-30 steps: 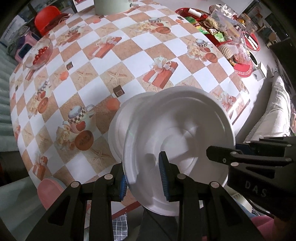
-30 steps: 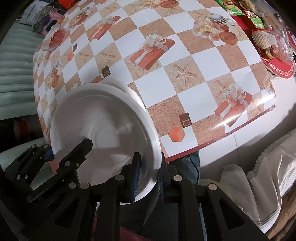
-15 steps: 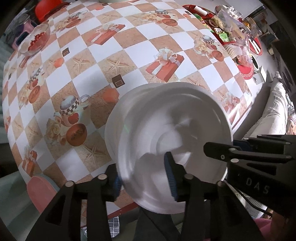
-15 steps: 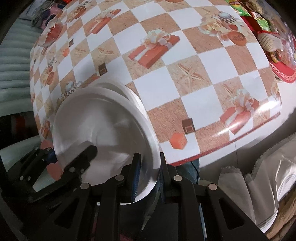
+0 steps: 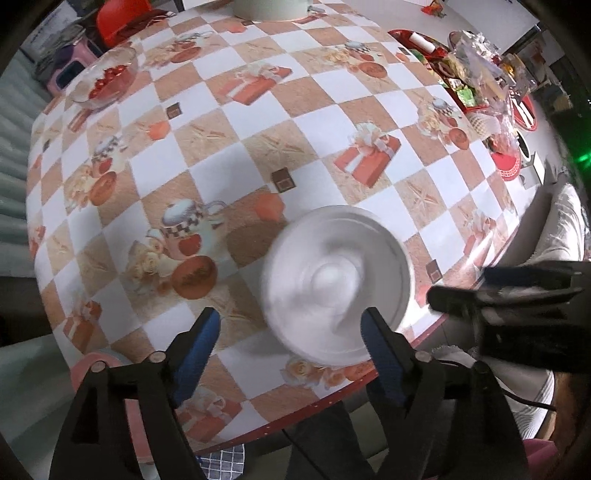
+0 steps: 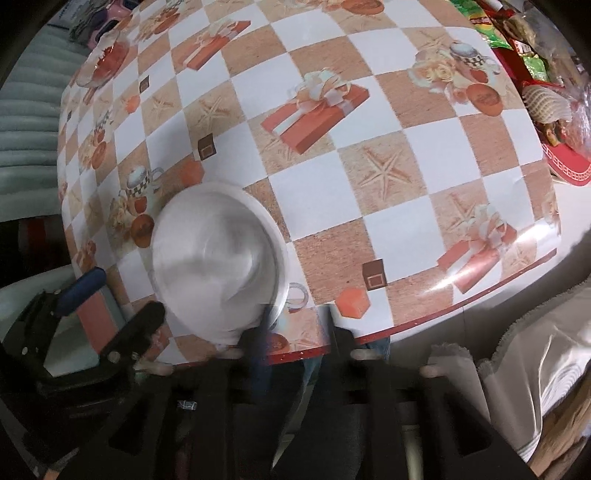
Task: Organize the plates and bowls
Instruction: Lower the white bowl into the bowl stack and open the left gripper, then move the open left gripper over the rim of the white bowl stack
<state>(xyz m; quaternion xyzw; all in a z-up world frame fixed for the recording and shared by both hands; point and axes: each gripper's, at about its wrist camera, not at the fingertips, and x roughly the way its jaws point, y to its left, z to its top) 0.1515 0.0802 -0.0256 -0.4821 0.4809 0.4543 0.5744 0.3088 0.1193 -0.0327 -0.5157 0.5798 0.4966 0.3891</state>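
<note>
Table (image 5: 229,155) under checkered cloth; white plate (image 5: 336,284) lies blurred near its front edge, apart from both tools. Left gripper (image 5: 288,332) and right gripper (image 6: 295,325): jaws just opened, nothing between. Release step, I judge; next, fetch another dish.

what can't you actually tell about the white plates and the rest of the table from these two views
- White plates: motion-blurred in both views, so how many are stacked cannot be counted.
- Right hand-held gripper: smeared in the right wrist view; its pads are unclear.
- Snack pile: small and warped at the left wrist view's edge; items unreadable.
- Glass bowl: red contents too small to name.
- Pale container: cut off by the top edge.
</note>
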